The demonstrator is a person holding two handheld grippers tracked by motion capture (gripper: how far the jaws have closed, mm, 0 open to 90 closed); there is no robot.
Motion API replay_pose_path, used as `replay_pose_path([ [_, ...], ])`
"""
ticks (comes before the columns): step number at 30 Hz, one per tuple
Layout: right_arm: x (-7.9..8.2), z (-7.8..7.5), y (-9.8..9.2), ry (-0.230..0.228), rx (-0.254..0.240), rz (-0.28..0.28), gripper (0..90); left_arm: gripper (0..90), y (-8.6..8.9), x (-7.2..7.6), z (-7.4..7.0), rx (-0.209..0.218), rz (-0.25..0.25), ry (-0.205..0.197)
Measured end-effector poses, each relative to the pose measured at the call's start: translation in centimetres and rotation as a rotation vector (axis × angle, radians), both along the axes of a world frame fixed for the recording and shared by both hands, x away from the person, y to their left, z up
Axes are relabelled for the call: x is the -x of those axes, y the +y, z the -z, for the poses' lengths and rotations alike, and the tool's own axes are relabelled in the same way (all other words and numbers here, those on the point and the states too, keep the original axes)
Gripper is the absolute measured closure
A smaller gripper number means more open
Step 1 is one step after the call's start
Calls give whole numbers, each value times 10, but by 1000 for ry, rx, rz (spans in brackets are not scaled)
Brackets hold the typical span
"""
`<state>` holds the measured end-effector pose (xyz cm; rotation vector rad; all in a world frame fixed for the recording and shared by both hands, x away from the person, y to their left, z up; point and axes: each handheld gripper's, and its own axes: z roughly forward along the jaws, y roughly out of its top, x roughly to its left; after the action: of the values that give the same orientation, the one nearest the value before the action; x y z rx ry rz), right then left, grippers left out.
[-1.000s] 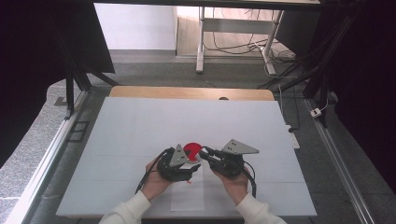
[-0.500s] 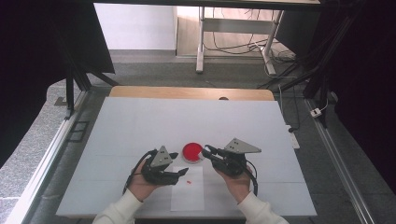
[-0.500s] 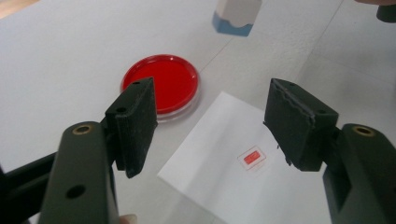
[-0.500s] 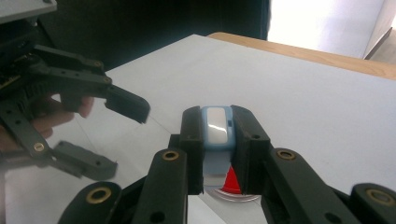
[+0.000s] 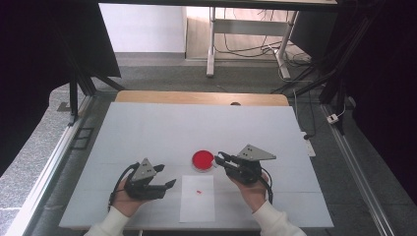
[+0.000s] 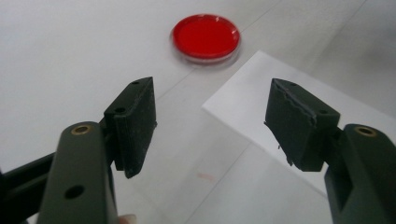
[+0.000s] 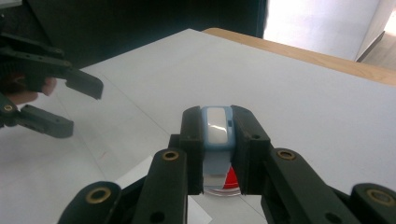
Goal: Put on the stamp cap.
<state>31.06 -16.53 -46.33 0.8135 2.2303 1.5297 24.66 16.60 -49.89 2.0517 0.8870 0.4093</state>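
A wide white table top (image 5: 147, 132) with a pale wooden strip along its far edge carries everything here. Near its front edge lies a white rectangular sheet of paper (image 5: 197, 206), marked by a tiny red spot (image 5: 198, 191). Just beyond the far edge of that sheet sits a round, shallow dish with a red filling and a clear rim (image 5: 203, 160); in the left gripper view the same dish (image 6: 206, 37) lies ahead of the jaws, and a corner of the sheet (image 6: 243, 109) shows between them.

The left gripper (image 5: 164, 176) is held well to the left of the sheet, low over the table. Its jaws have just been opening and stand spread apart with nothing between them.

The right gripper (image 5: 220, 159) is held just right of the dish, its tip at the dish's rim. Its jaws are closed on a small pale-blue object with a white face (image 7: 218, 127), gripped upright between the pads directly above the dish (image 7: 229, 179).
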Motion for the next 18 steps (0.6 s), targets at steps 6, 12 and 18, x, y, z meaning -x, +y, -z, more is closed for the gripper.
replay_pose_path([
  [6, -1, 1, 1, -7, 23, -1, 750, 340, 20, 8, 7, -3, -41, 8],
  [12, -3, 0, -2, -13, 36, 5, 750, 340, 33, 14, 11, -3, -67, 12],
  [18, -5, 0, -5, -14, 35, 16, 750, 339, 40, 17, 13, -3, -79, 13],
])
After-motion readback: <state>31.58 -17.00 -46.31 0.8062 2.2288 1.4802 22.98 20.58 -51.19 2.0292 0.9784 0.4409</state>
